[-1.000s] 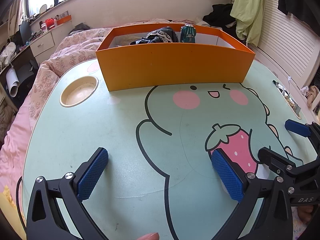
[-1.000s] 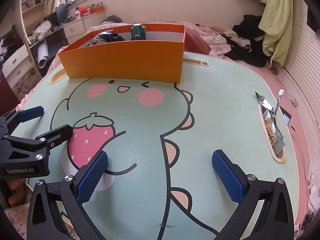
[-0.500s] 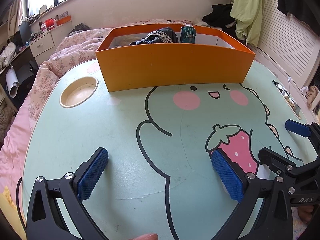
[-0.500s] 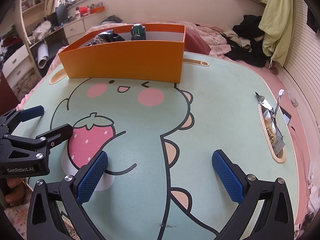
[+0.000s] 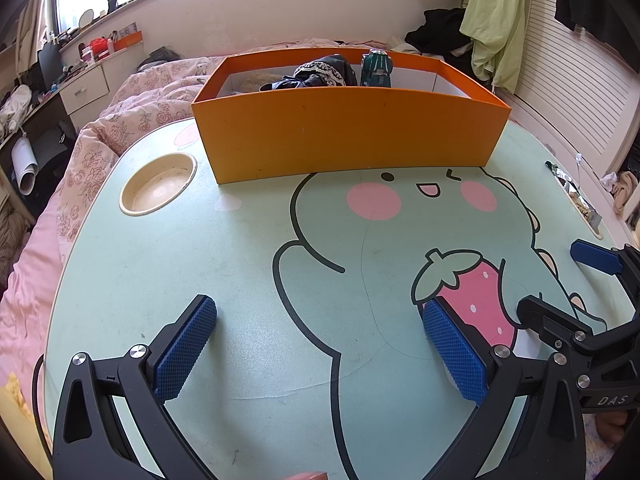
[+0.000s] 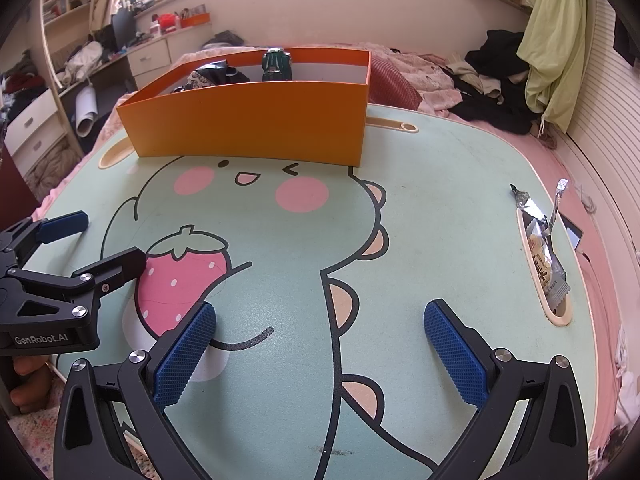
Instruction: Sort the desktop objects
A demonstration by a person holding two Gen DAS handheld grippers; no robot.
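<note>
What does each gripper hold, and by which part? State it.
Nothing is held. The left gripper and right gripper both stand open and empty above the mint-green cartoon tabletop.

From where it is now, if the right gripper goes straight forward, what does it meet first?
Probably the orange box. The right gripper is open over bare table, and nothing lies between them. The snack wrapper stays off to its right.

One orange box stands on one lap table printed with a cartoon dinosaur. Inside the box sit one green toy car and one dark bundle of lace-trimmed cloth. One round cup recess is sunk in the tabletop. One snack packet lies in the one side slot. Two grippers show, the left gripper and the right gripper, each with two blue pads.
</note>
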